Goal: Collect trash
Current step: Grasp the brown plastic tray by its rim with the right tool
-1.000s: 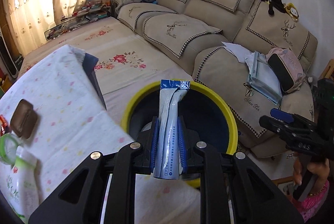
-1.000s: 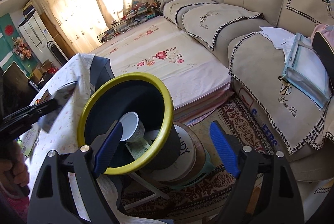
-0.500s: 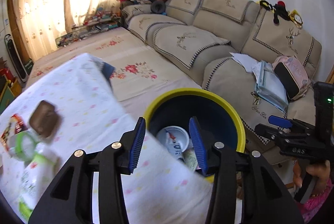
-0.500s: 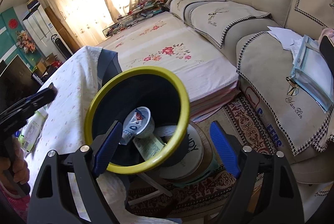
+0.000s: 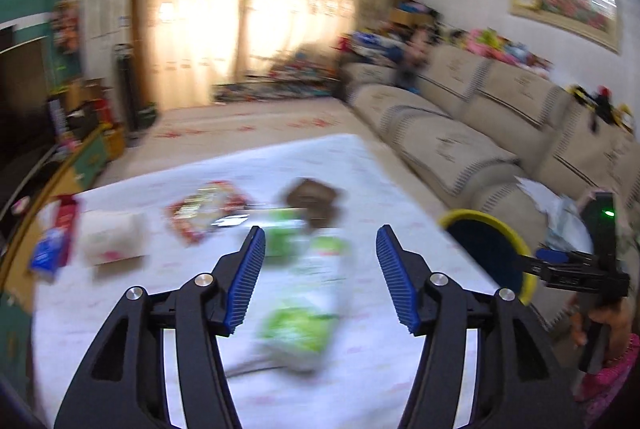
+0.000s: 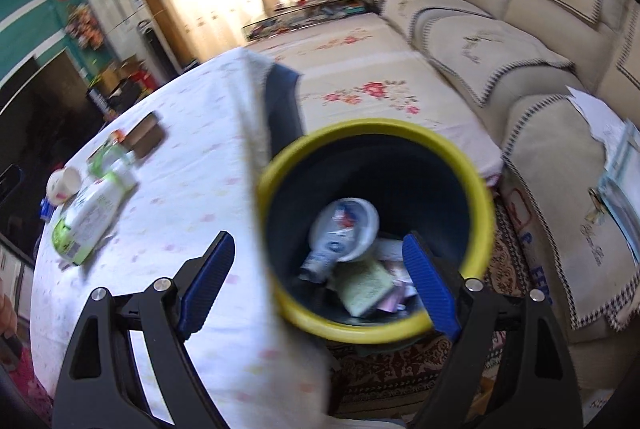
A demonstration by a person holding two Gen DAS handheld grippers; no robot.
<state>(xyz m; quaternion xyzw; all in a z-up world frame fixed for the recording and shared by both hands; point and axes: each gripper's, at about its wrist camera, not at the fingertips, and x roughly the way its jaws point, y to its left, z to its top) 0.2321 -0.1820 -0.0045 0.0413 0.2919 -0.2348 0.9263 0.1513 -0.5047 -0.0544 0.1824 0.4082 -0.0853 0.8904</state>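
My left gripper (image 5: 320, 277) is open and empty above the white flowered tablecloth (image 5: 200, 309). Below it lies a green and white pouch (image 5: 308, 305). A brown wallet-like thing (image 5: 312, 199), a red packet (image 5: 206, 211), a white box (image 5: 114, 243) and a red and blue pack (image 5: 56, 241) lie farther on. The view is blurred. My right gripper (image 6: 320, 283) is open and empty over the yellow-rimmed bin (image 6: 478, 189). A white cup (image 6: 346, 225), the blue and white wrapper (image 6: 320, 257) and papers lie in the bin. The bin also shows in the left wrist view (image 5: 484, 219).
A beige sofa (image 6: 500, 41) runs along the right wall. A flowered mat (image 6: 360, 69) lies beyond the table. A patterned rug (image 6: 400, 369) is under the bin. A paper cup (image 6: 64, 183) stands at the table's left edge. The other gripper (image 5: 576, 269) shows at right.
My left gripper let the blue and white wrapper drop into the bin, opened wide and swung left over the table. The right gripper shifted a little left over the bin.
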